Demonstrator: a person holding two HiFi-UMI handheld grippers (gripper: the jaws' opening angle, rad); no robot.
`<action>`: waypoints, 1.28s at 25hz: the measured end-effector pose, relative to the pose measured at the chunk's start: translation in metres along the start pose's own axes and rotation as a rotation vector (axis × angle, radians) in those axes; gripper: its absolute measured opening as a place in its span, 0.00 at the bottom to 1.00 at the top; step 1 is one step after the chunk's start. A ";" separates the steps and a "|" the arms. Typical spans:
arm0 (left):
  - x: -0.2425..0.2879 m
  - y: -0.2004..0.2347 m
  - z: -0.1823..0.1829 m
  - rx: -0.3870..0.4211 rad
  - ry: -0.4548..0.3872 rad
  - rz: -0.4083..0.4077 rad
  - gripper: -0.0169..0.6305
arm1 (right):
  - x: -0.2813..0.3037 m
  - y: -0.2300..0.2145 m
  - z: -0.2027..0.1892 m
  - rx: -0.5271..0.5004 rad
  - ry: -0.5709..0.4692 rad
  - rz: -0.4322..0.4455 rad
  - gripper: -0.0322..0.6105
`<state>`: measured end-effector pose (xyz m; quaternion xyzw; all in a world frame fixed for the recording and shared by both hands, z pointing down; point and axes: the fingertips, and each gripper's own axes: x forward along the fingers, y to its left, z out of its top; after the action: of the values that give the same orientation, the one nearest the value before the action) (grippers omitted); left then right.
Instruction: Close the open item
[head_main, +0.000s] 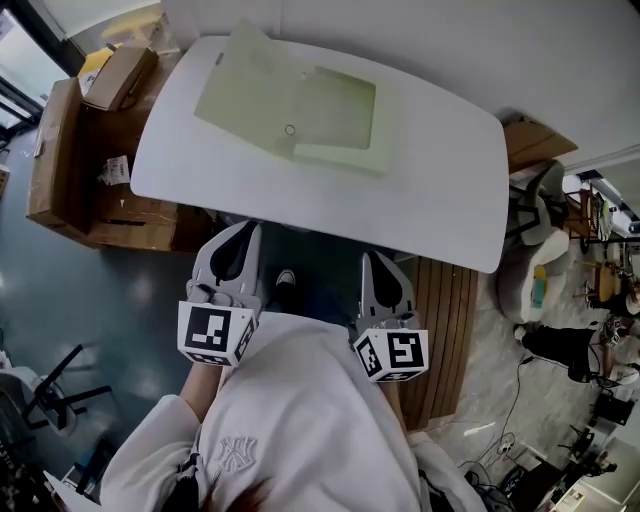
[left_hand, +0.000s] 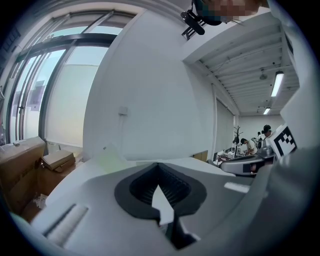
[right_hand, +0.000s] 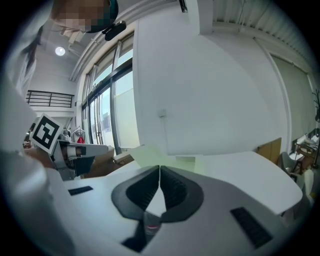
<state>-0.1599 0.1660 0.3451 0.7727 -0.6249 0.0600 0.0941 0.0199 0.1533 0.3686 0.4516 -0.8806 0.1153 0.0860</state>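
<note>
A pale green document folder (head_main: 290, 110) lies open on the white table (head_main: 440, 200), its flap spread to the left and a small snap button (head_main: 289, 130) near the middle. My left gripper (head_main: 240, 228) hovers at the table's near edge, short of the folder, shut with nothing in it. My right gripper (head_main: 378, 258) is beside it, also shut and empty. In the left gripper view the closed tips (left_hand: 159, 165) point over the table towards the folder (left_hand: 107, 160). In the right gripper view the closed tips (right_hand: 159, 169) face the folder (right_hand: 150, 152).
Cardboard boxes (head_main: 70, 150) stand on the floor left of the table. A white chair (head_main: 535, 250) and a wooden slatted panel (head_main: 445, 320) are at the right. A white wall rises just behind the table. A person's light sleeves fill the bottom of the head view.
</note>
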 end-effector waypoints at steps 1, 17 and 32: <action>0.001 0.000 -0.001 -0.002 0.003 -0.002 0.04 | 0.000 -0.001 -0.001 0.001 0.003 -0.002 0.07; 0.061 0.005 0.008 -0.039 0.029 0.047 0.04 | 0.055 -0.042 0.015 -0.005 0.041 0.073 0.07; 0.148 -0.012 0.034 -0.046 0.005 0.086 0.04 | 0.105 -0.130 0.046 -0.022 0.018 0.096 0.07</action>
<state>-0.1173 0.0201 0.3422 0.7426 -0.6585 0.0517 0.1108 0.0628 -0.0145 0.3672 0.4068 -0.9016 0.1136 0.0932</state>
